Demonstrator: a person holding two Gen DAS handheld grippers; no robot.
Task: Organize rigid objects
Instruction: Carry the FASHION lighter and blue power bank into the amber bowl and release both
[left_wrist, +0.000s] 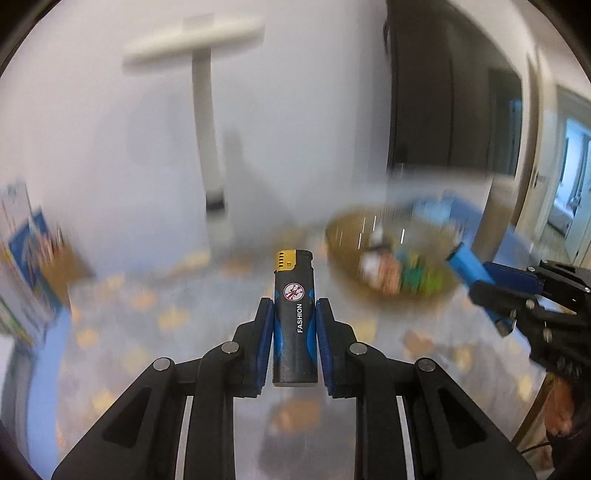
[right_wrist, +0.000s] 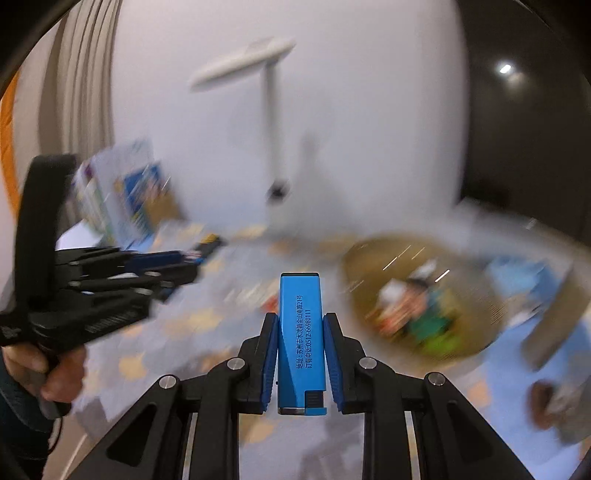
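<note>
Two lighters are in hand at once, one in each set of tongs. The left gripper (left_wrist: 294, 332) is closed on a black lighter (left_wrist: 294, 321) with a gold cap, its blue pads pressed against both sides of the body, which stands upright between them. The right gripper (right_wrist: 301, 350) is likewise clamped on a blue lighter (right_wrist: 302, 339), this one held with its metal head down toward the camera and its flat base pointing away. Both lighters hang in the air above the patterned tabletop (left_wrist: 166, 317), touching nothing but the pads.

The step in hand looks like the carry: both pieces are picked up and need a destination. The likeliest one is the round woven basket (right_wrist: 369, 254) toward the far right corner of the surface, which already holds a jumble of small items. The next move would call for bringing each gripper over the basket rim in turn, keeping the two tools apart, and lowering before letting go so the hard cases do not bounce out.

Heavy blur smears nearly everything beyond the grippers. The basket's contents are only blobs of white, orange and green, and cannot be named. Some boxes or booklets (right_wrist: 125, 192) lean at the far left edge, unreadable. A white desk lamp (left_wrist: 207, 122) stands at the back edge; its base is indistinct.
</note>
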